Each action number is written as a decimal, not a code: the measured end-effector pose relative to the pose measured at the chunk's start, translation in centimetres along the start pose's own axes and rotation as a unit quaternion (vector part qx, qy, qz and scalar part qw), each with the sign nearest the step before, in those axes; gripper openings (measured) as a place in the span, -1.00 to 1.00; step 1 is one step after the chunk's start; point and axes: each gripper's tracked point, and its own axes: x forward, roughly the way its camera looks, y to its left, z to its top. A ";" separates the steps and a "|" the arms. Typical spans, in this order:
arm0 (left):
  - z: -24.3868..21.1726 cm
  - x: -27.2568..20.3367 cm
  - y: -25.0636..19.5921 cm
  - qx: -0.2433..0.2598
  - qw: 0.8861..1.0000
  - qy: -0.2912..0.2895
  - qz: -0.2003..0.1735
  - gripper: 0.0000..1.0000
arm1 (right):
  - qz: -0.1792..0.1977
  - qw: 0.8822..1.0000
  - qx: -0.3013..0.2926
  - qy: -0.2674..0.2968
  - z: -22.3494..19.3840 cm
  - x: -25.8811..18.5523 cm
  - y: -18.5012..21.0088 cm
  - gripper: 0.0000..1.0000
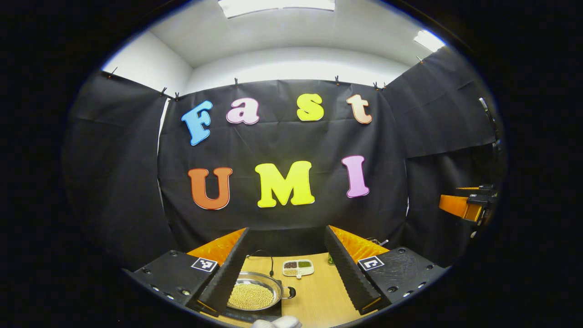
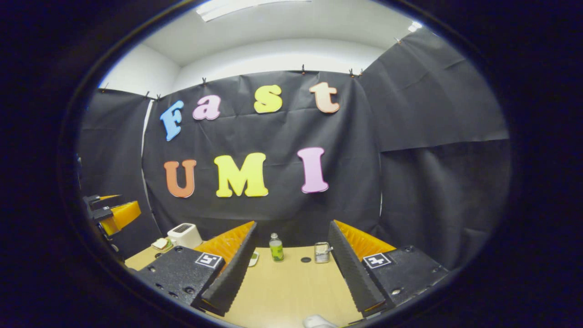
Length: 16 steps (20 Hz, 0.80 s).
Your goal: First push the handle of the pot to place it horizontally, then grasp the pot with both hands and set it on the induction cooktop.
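We hold both grippers, left (image 1: 287, 273) and right (image 2: 291, 269), jaws apart above the table (image 1: 319, 296); pot (image 1: 253, 295) on the cooktop (image 1: 268, 314).

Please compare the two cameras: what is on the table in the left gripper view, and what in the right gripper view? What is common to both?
Left gripper view: a pot holding yellowish grains, its handle toward the image's right, and a divided dish behind it.
Right gripper view: a green bottle, a metal cup and a white appliance.
Both: the wooden table, the black cloth wall, and an open gripper in front, the left gripper and the right gripper.
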 end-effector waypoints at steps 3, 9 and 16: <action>0.4 0.2 -1.0 -0.006 1.000 0.003 -0.002 0.92 | 0.002 1.000 -0.007 -0.010 0.7 -0.2 -0.7 0.94; 1.6 0.3 -0.9 -0.002 1.000 -0.009 0.009 0.92 | 0.021 1.000 -0.008 -0.002 0.6 0.4 -0.3 0.93; 1.4 0.4 0.0 -0.001 1.000 -0.006 0.022 0.92 | 0.031 0.999 -0.008 0.005 0.7 1.4 0.1 0.94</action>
